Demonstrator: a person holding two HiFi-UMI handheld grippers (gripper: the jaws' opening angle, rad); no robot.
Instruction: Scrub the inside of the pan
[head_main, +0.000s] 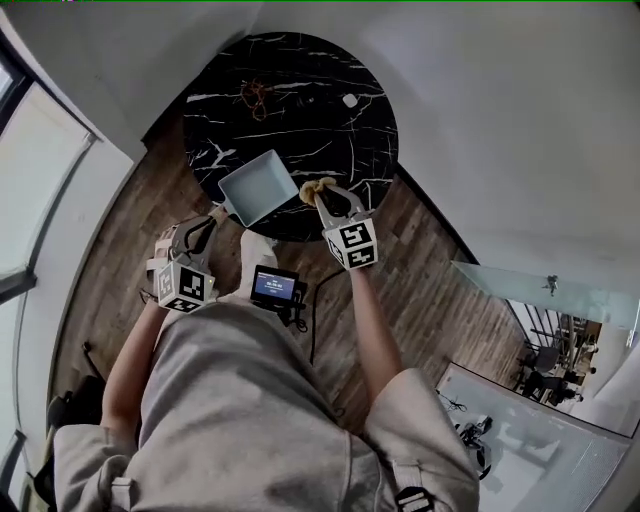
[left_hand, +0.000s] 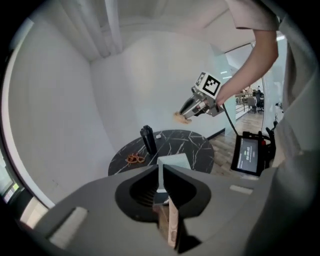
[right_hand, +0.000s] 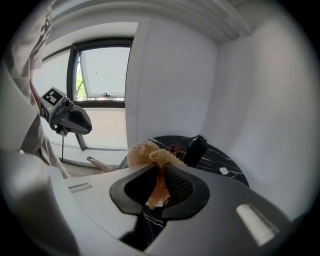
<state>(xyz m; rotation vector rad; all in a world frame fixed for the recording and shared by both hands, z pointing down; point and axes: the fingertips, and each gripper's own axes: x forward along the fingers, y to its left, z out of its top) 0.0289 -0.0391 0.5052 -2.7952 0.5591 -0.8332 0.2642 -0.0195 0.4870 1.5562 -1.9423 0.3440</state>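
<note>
Room: pale walls and a wood-plank floor around a round black marble-veined surface.
On the surface: a dark bottle, a tangle of reddish-brown bands and a small white object, all well apart from the work.
Pan: the pale blue-grey square pan sits over the near edge of the surface with its open side up. I cannot tell whether it rests there or hangs just above.
Left tool: the left tool is nearly together and clamped on the pan's wooden handle.
Right tool: the right tool is pinched tight on a tan fibrous scrubber, whose tuft bulges out past the tips. It is just beside the pan's right rim and not yet inside.
Doing it well: I'd keep the handle gripped firmly and the pan level. Lower the scrubber's tuft, not the tips, onto the pan floor, then rub in overlapping passes into the corners.
Risk: the pan may twist about its handle under pressure.
</note>
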